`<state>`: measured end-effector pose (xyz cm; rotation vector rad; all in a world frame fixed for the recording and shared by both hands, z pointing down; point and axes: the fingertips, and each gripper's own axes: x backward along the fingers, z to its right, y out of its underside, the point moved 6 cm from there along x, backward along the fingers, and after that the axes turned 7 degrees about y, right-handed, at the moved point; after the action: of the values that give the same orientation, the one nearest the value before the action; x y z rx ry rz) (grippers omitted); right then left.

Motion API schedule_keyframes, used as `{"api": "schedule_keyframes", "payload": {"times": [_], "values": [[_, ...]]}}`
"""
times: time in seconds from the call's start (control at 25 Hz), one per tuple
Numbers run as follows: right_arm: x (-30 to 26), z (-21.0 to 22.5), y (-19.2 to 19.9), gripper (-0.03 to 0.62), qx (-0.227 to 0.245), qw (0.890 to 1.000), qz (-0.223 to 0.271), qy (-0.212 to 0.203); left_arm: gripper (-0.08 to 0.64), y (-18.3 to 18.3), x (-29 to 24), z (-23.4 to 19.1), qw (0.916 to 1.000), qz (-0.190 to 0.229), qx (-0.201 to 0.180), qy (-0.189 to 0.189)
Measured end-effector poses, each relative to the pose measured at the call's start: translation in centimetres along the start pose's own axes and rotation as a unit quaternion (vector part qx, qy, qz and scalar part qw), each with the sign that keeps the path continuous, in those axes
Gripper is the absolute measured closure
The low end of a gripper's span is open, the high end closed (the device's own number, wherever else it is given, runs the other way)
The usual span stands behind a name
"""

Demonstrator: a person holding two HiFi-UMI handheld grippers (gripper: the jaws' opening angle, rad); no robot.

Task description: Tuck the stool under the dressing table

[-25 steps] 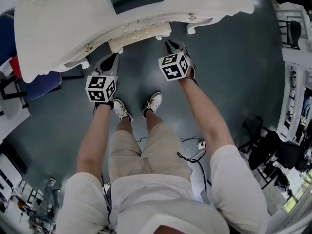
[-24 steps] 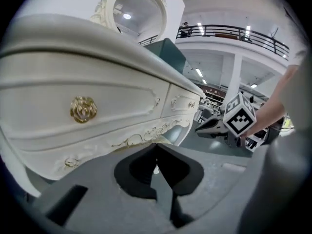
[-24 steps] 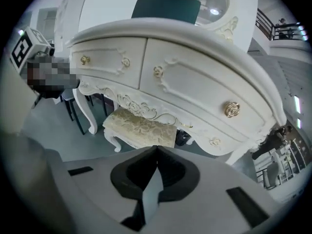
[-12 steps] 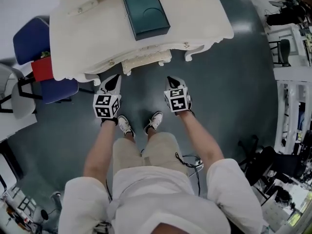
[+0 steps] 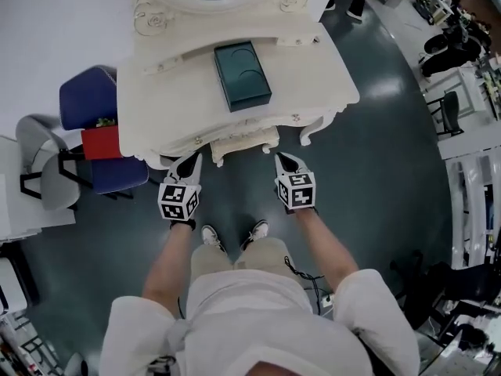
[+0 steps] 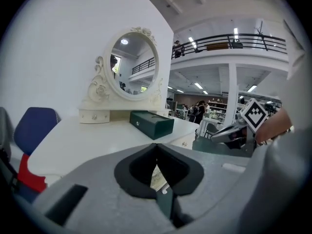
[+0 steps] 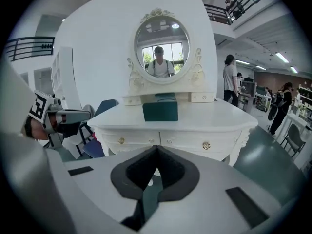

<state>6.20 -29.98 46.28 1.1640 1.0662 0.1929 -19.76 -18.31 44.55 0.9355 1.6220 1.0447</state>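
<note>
The white dressing table [image 5: 313, 77] stands ahead of me, with a round mirror [image 7: 162, 48] and a dark green box [image 5: 243, 74] on it. The cream stool [image 5: 244, 141] sits under the table, only its front edge showing below the drawers. My left gripper [image 5: 192, 160] and right gripper [image 5: 280, 160] hang in the air just in front of the table edge, one on each side of the stool. Neither touches it. Both are shut with nothing between the jaws, as the left gripper [image 6: 156, 144] and right gripper [image 7: 156, 147] show in their own views.
A blue chair [image 5: 94, 104] with a red item [image 5: 99, 142] and a grey chair [image 5: 47, 171] stand left of the table. White shelving [image 5: 470, 210] lines the right side. Dark floor [image 5: 383, 155] spreads to the right. People stand in the background [image 7: 230, 77].
Both grippers have risen and pulled back from the stool, which stays under the table. The head view now takes in the whole table and mirror.
</note>
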Motion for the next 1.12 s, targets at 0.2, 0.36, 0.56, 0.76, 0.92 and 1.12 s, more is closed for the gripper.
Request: {"api": "schedule_keyframes", "payload": {"times": [0.2,0.36,0.56,0.76,0.92,1.12], "values": [[3.0,0.8,-3.8,0.591,-0.016,0.999,0.049,0.000,0.543,-3.6,1.6,0.2,0.9993,0.036,-0.011,-0.006],[5.2,0.9,-6.3,0.591,-0.050,0.996,0.079,-0.016,0.543,-6.6,3.4,0.2,0.9977,0.059,-0.032,-0.004],[7.1,0.7,-9.5,0.591,-0.049,0.991,0.121,-0.019,0.543,-10.1,6.0,-0.2,0.9941,0.096,-0.050,-0.011],[9.6,0.6,-12.8,0.591,-0.038,0.986,0.163,-0.027,0.543,-13.2,8.3,-0.7,0.9893,0.130,-0.063,-0.018],[12.4,0.9,-15.4,0.591,-0.024,0.979,0.200,-0.025,0.543,-16.0,10.2,-0.6,0.9834,0.164,-0.076,-0.020],[16.4,2.3,-17.2,0.591,-0.026,0.970,0.241,-0.014,0.543,-18.4,13.0,0.5,0.9757,0.201,-0.083,-0.028]]}}
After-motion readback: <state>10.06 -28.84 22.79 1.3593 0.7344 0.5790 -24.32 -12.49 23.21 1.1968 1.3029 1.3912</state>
